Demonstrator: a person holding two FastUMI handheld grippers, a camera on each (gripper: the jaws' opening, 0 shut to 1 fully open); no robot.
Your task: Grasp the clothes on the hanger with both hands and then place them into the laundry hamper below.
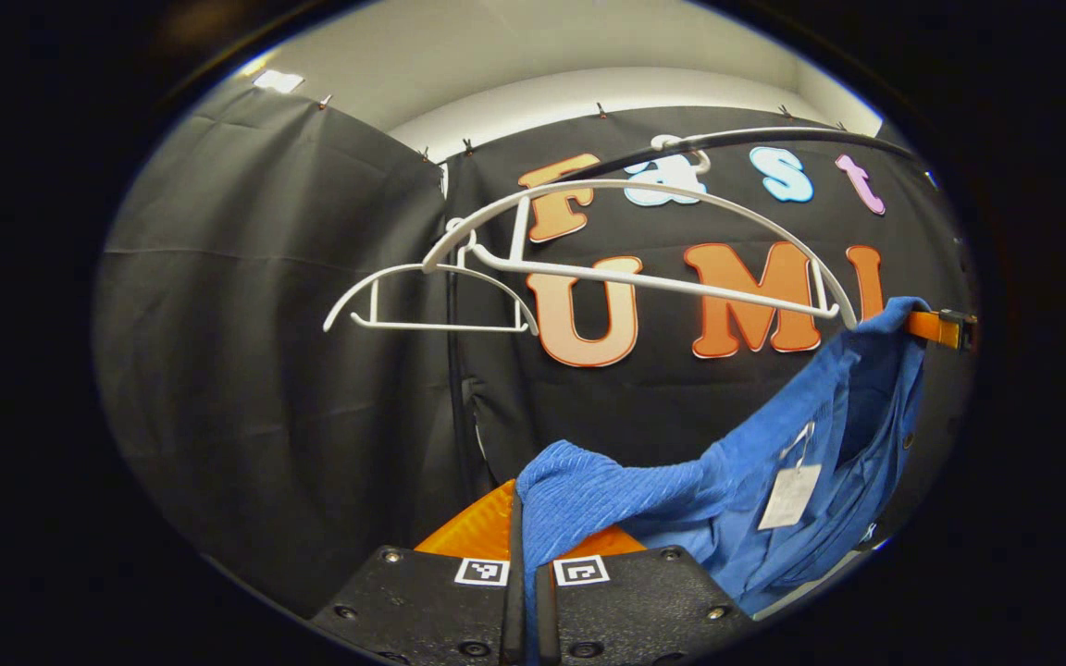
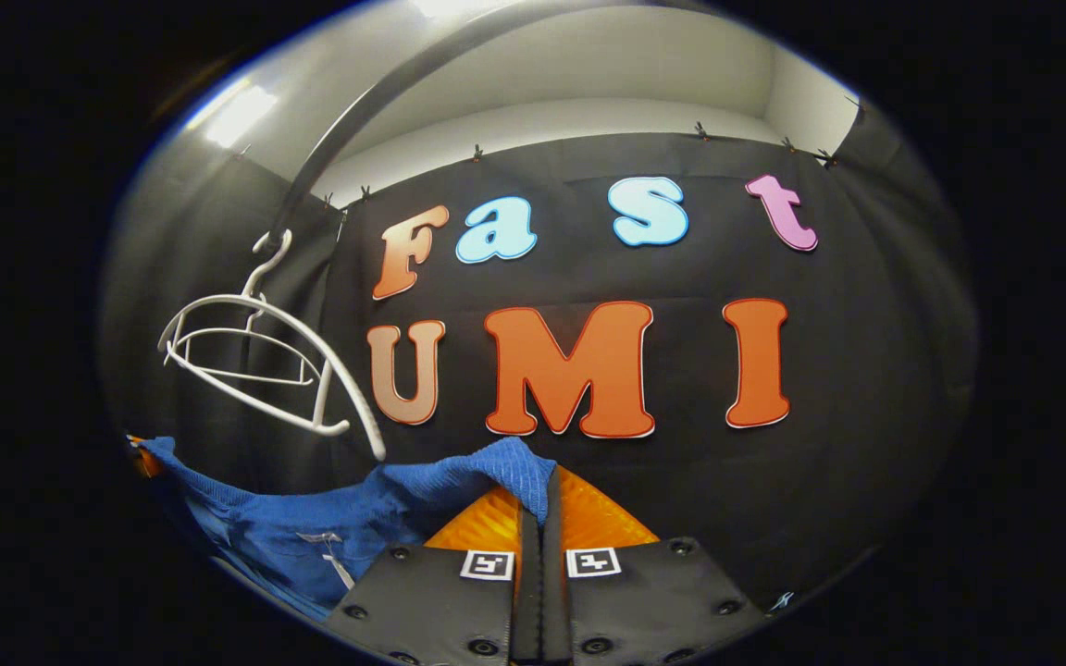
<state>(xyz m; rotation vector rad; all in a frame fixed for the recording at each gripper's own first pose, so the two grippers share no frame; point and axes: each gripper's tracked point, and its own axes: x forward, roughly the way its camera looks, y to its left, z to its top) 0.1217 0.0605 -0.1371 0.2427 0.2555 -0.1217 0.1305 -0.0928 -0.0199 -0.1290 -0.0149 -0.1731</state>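
The blue garment (image 1: 737, 481), clamped between the closed fingers of both the left gripper (image 1: 526, 546) and the right gripper (image 2: 540, 527), is held stretched across the lower frame, clear of the white hangers (image 1: 588, 259) (lowering into the hamper judged outstanding).

Shirt (image 1: 737, 472) is bright blue with a fine ribbed knit texture; same blue in the right gripper view (image 2: 385, 509). Its tag (image 1: 789, 497) is white, on a white string. Hangers (image 1: 588, 268) are plain white, no pattern. Rail (image 1: 774, 137) is dark, nearly black. Booth cloth (image 1: 265, 370) is matte black. Wall (image 2: 588, 83) above it is off-white.
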